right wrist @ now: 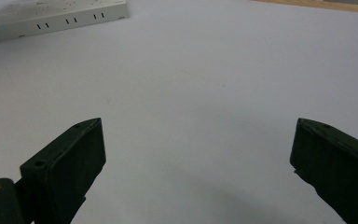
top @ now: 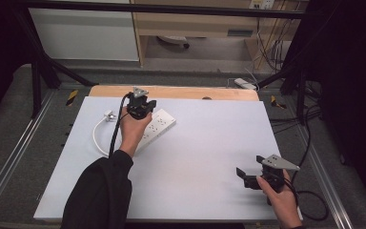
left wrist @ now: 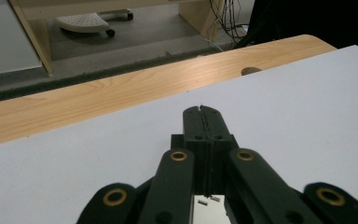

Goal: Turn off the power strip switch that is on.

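Observation:
A white power strip point(top: 159, 125) lies at the back left of the white board point(top: 205, 143), with its white cable point(top: 96, 136) looping off to the left and ending in a plug point(top: 108, 115). My left gripper point(top: 140, 106) is held over the strip's far end, pointing away from me. Its jaws are shut with nothing between them, as the left gripper view shows point(left wrist: 200, 109). My right gripper point(top: 247, 175) rests near the front right of the board, open and empty. In its own view the jaws point(right wrist: 198, 135) stand wide apart over bare board, with the strip point(right wrist: 56, 18) far off at the top left.
The board lies on a wooden table whose far edge point(top: 171, 91) shows behind it. Past that are a grey floor, a cabinet point(top: 83, 33) and a wheeled chair base point(left wrist: 91, 21). Black cables point(top: 310, 200) trail off at the right.

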The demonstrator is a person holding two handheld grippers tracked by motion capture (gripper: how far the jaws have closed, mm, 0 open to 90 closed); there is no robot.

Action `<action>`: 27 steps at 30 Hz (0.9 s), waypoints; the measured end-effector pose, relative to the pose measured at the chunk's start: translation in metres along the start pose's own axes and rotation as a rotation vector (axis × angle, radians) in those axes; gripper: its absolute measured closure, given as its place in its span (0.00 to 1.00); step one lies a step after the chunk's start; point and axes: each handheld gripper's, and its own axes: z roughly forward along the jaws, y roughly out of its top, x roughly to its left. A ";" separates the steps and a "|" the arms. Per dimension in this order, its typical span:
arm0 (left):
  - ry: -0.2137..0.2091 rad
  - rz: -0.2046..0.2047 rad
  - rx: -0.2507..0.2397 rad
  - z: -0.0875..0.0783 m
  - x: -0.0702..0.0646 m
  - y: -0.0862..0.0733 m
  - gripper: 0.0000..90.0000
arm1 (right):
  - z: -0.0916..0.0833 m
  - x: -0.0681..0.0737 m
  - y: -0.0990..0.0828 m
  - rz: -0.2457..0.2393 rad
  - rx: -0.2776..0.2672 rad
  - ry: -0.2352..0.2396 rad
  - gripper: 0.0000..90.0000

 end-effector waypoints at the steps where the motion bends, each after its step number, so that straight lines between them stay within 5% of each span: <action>1: 0.001 -0.007 0.002 0.001 0.001 -0.001 1.00 | 0.000 0.000 0.000 -0.003 0.000 0.000 0.04; 12: 0.009 0.005 0.064 0.010 0.000 -0.007 1.00 | 0.000 0.000 0.000 0.003 -0.003 0.007 0.04; 27: 0.004 -0.001 0.074 0.015 0.000 -0.009 1.00 | 0.002 -0.001 -0.001 0.000 0.008 0.003 0.04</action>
